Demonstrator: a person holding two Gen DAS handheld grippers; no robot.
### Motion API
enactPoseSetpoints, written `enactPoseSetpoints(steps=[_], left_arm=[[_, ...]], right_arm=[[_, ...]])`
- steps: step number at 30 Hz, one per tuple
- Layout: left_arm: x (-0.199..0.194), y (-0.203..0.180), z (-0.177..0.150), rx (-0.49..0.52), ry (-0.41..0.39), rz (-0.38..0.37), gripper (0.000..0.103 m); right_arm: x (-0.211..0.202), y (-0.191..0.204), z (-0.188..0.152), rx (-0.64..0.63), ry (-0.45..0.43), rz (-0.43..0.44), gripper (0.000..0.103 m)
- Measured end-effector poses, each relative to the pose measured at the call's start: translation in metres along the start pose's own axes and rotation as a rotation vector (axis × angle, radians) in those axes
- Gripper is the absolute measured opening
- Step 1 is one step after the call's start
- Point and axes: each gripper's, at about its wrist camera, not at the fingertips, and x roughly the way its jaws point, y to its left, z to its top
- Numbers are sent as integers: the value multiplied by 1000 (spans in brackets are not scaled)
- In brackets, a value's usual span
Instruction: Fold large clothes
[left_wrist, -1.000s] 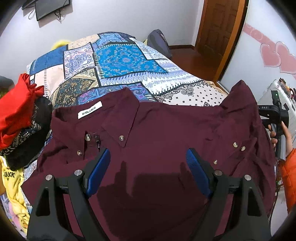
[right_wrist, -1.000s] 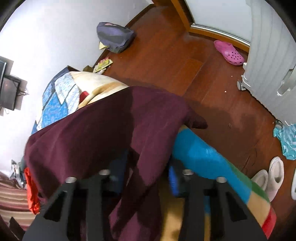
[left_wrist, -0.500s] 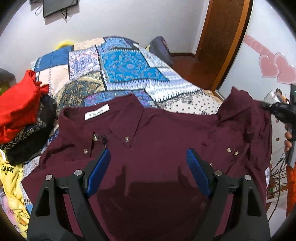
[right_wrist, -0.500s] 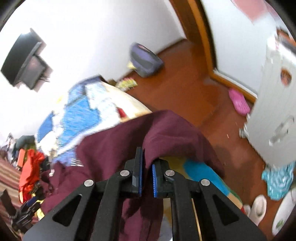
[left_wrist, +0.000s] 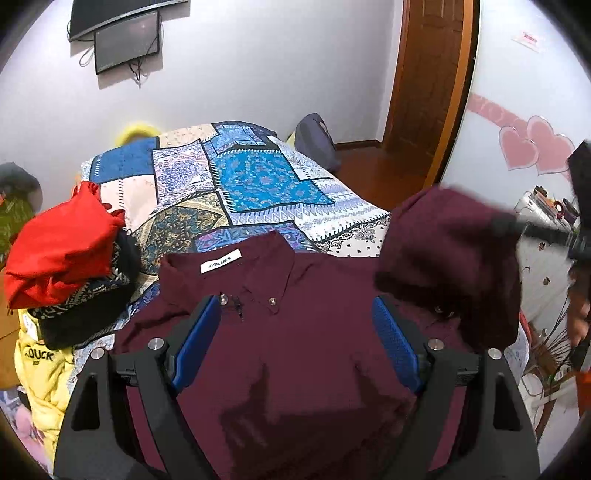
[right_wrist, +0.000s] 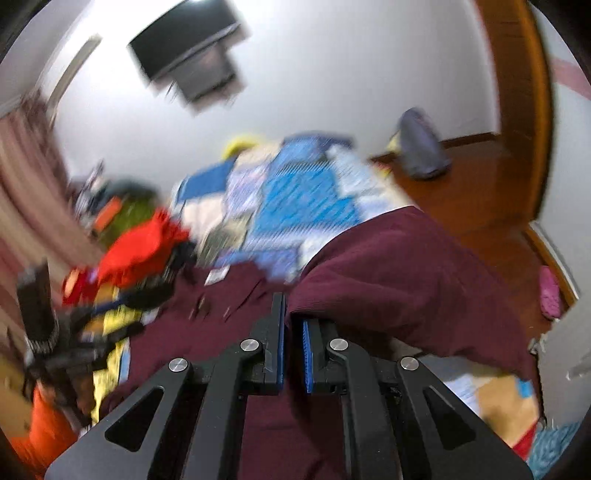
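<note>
A maroon button-down shirt (left_wrist: 310, 332) lies front-up on the patchwork bed, collar and white label toward the far side. My left gripper (left_wrist: 295, 332) is open and hovers just above the shirt's chest, empty. My right gripper (right_wrist: 293, 314) is shut on the shirt's right sleeve (right_wrist: 399, 280) and holds it lifted above the shirt body. In the left wrist view the lifted sleeve (left_wrist: 450, 258) hangs at the right, with the right gripper (left_wrist: 546, 232) blurred behind it.
A pile of red, black and yellow clothes (left_wrist: 62, 266) sits at the bed's left edge. The patchwork bedspread (left_wrist: 258, 184) stretches beyond the collar. A grey bag (left_wrist: 317, 140) and wooden door (left_wrist: 428, 74) stand past the bed. A pink slipper (right_wrist: 550, 291) lies on the floor.
My right gripper closed on the sleeve, lifted it and swung it up and inward over the shirt. My left gripper stayed open and rose slightly.
</note>
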Motion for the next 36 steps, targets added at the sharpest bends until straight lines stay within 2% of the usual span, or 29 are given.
enactPoseSetpoints(steps=[4,6,8,10,13,15,17,19,21,24,26,29,33,36], left_arm=[[-2,1,-10,15,18,3,84],[-2,2,-17,16,30,10,84],[-1,5,-22,9,41,10,84],[0,6,-28,5,54,11,84],[1,5,-33,12,65,23,84],[1,3,-34,23,65,33,84],[1,-1,-33,34,58,43,84],[-1,-5,-32,38,47,44,84],[-3,-9,-29,38,35,37,84],[-3,-13,-23,39,23,30,84],[-2,-17,-20,43,18,28,84],[0,-21,-15,44,13,26,84],[6,-26,-9,35,12,17,84],[13,-29,-4,31,18,12,84]], right_arm=[[56,15,-24,-26,182,33,7],[82,20,-39,-38,260,10,8],[99,20,-48,-35,322,1,11],[105,18,-57,-37,342,-23,12],[92,16,-56,-45,320,-29,13],[83,23,-53,-49,300,-32,19],[70,23,-47,-50,264,-63,30],[55,23,-42,-54,216,-84,37],[41,22,-37,-59,171,-104,38],[16,15,-28,-69,90,-175,39],[4,9,-22,-67,45,-227,44],[-14,-7,-18,-37,-18,-277,57],[-28,-40,-18,41,-47,-317,60],[-28,-81,-23,181,-33,-326,60]])
